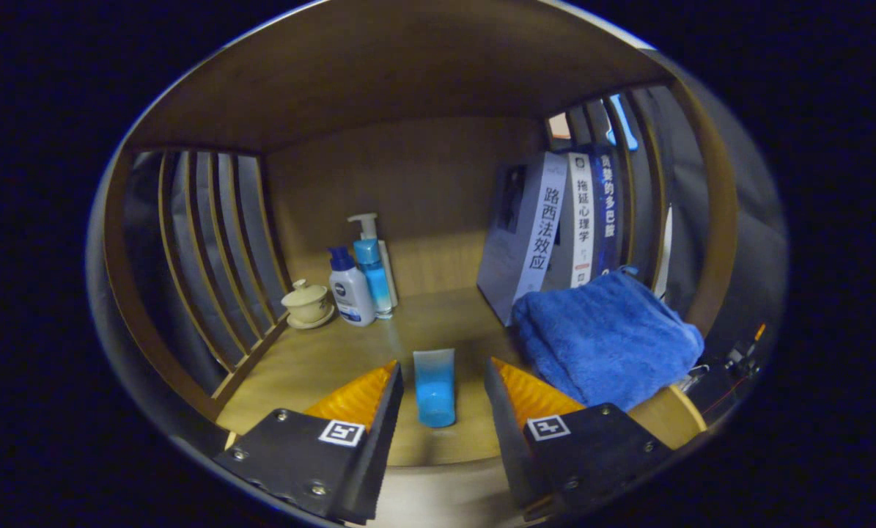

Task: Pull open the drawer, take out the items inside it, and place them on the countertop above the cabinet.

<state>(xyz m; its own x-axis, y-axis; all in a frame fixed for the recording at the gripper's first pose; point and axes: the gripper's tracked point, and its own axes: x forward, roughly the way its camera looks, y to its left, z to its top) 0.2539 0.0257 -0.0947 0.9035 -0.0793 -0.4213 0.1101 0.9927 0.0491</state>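
Wooden countertop (320, 359) under a shelf roof, slatted sides left and right, plain wooden back panel behind.

Blue tube (435, 386) lying on the countertop, between the fingers, cap end nearest the camera, flat end pointing toward the back panel. Touching neither finger; clear gaps on both sides.

Gripper (438, 389) low over the front edge of the countertop, fingers spread wide, pinching nothing.

Right of the tube, just beyond the right finger: folded blue towel (602, 341), reaching to the right front corner. Behind the towel, a row of books (555, 227) standing and leaning against the right slats.

Left back corner: small white bottle (350, 292) with dark blue cap, beside it a taller blue pump bottle (370, 264), the two close together, contact hard to judge. Further left, just beside the left slats, a lidded cream cup on a saucer (307, 303).

Drawer and cabinet front out of sight from this angle.
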